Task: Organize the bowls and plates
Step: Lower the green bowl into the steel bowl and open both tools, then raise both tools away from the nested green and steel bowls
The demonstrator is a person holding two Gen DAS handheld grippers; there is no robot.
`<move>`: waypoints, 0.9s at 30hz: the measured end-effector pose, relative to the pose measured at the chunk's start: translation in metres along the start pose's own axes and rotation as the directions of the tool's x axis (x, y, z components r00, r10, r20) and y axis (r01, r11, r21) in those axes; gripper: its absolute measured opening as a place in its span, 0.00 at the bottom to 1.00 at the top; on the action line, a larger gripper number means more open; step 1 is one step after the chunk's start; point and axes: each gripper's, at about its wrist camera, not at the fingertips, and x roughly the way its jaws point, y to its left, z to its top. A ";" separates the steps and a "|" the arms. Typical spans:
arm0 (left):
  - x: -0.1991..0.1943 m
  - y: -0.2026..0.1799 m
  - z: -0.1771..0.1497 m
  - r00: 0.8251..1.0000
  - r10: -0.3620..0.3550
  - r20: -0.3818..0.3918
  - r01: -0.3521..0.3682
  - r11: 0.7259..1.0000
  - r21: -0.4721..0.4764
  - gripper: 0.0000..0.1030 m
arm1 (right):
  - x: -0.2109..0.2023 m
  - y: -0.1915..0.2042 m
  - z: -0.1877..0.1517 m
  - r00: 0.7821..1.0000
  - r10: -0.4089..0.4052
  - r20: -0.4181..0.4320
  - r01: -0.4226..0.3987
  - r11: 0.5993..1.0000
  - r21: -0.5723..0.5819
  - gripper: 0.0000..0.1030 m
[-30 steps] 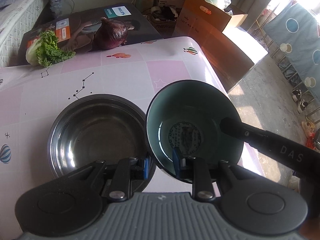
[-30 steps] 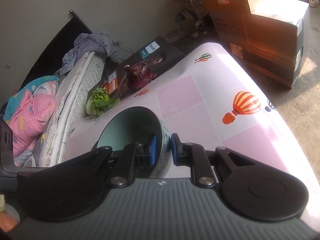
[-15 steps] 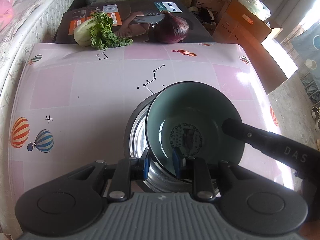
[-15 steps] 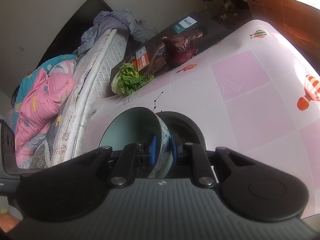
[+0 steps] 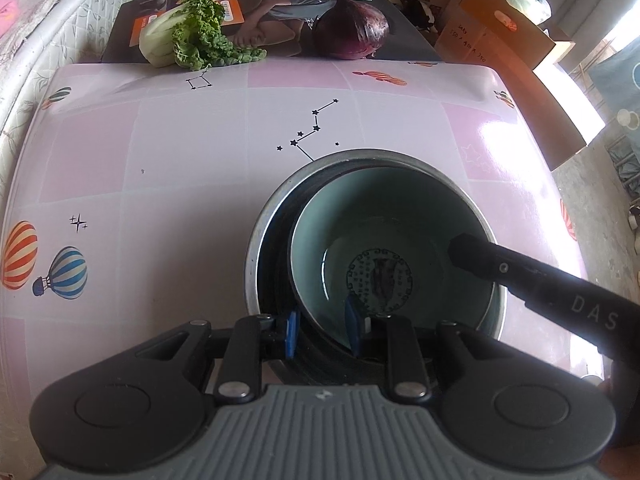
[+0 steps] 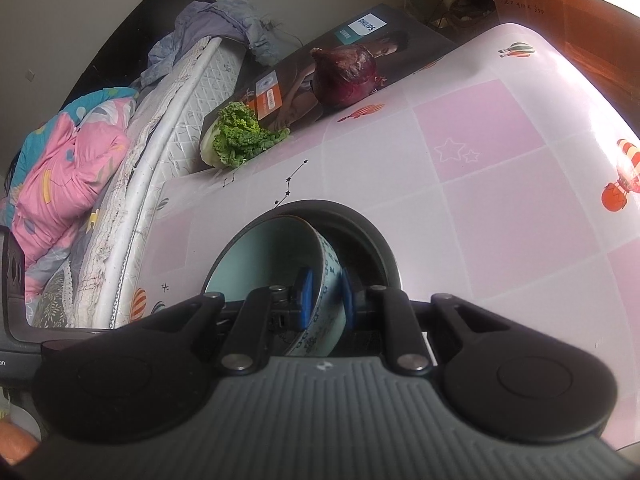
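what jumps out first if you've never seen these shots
A pale green bowl sits down inside a steel bowl near the front of the pink table, both grippers clamped on its rim, left and right. At the table's far edge lie a lettuce and a red onion.

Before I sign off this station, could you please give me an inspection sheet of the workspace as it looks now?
Surface: pink balloon-print tablecloth, glare at its right edge.
Job's things: teal ceramic bowl inside steel bowl.
Clutter: lettuce and red onion against a Philips box.
Grippers: left gripper and right gripper each clamp the teal bowl's rim.
Cables: nothing seen on the table.
Surroundings: mattress, bedding, cardboard boxes.
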 end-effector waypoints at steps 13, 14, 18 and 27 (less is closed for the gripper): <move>-0.024 -0.008 -0.002 0.991 -0.037 0.127 0.028 0.997 0.079 0.72 | 0.005 -0.016 -0.005 0.998 0.057 0.026 -0.058 0.997 0.045 0.27; -0.027 -0.009 -0.003 0.990 -0.037 0.138 0.026 0.996 0.084 0.75 | 0.003 -0.017 -0.005 0.997 0.069 0.034 -0.071 0.996 0.051 0.30; -0.042 -0.008 -0.006 0.983 -0.060 0.172 0.045 0.995 0.094 0.79 | -0.012 -0.017 -0.001 0.988 0.125 0.096 -0.132 0.989 0.066 0.36; -0.091 0.013 -0.028 0.957 -0.115 0.265 0.088 0.990 0.112 0.81 | -0.081 -0.003 -0.001 0.966 0.163 0.203 -0.169 0.986 0.014 0.47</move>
